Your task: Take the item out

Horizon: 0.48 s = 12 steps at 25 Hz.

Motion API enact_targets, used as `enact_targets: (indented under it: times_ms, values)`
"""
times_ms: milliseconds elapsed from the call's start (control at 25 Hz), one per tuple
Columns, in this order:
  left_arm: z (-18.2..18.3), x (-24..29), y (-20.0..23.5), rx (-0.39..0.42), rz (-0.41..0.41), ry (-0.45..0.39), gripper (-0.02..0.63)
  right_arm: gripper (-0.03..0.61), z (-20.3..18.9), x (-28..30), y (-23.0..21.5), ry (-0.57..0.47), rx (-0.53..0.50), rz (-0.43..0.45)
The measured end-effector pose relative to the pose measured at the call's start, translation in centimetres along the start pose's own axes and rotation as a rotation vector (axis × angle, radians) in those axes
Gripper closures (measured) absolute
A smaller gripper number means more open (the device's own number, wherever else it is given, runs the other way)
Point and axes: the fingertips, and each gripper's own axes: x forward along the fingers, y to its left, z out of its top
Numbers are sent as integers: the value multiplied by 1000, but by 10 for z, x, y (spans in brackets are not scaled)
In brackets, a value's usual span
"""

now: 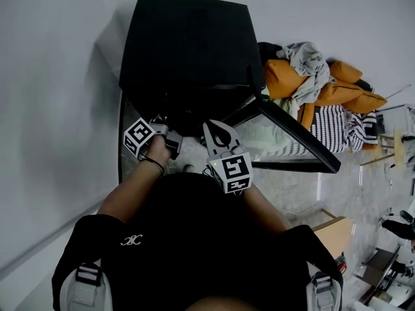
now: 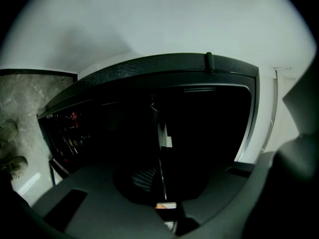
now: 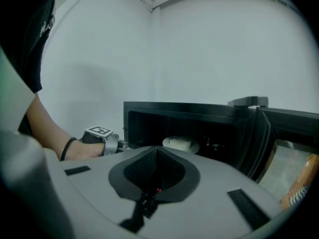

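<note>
Black appliance (image 1: 185, 44), door (image 1: 295, 135) open; 1 white item (image 3: 180, 143) inside at 12 o'clock, untaken; left gripper (image 1: 167, 129) near-closed, right gripper (image 1: 215, 133) closed, both empty.

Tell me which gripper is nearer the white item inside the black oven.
Left. The left gripper is at the oven mouth, just left of the white item; the right gripper hangs back outside, in front of the opening.

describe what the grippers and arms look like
The left gripper and right gripper are light grey with dark pads; each bears a white cube with black square markers. The person wears a black short-sleeved top, a dark left wristband and grey shoulder straps.
</note>
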Motion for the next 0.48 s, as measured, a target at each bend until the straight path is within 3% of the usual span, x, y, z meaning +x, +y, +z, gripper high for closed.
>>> enact_targets:
  times_ms: [200,320,480]
  values:
    - [-9,-16,-2,-2,8,28,578,571,4,8,2,-1,-80,19]
    - [-12,-25,-3,-3,16,37,578,571,5,15,10,-3,-207,76]
    - [-16,-31,-2,2,28,53,578,571,-4,30,5,62,-358,84]
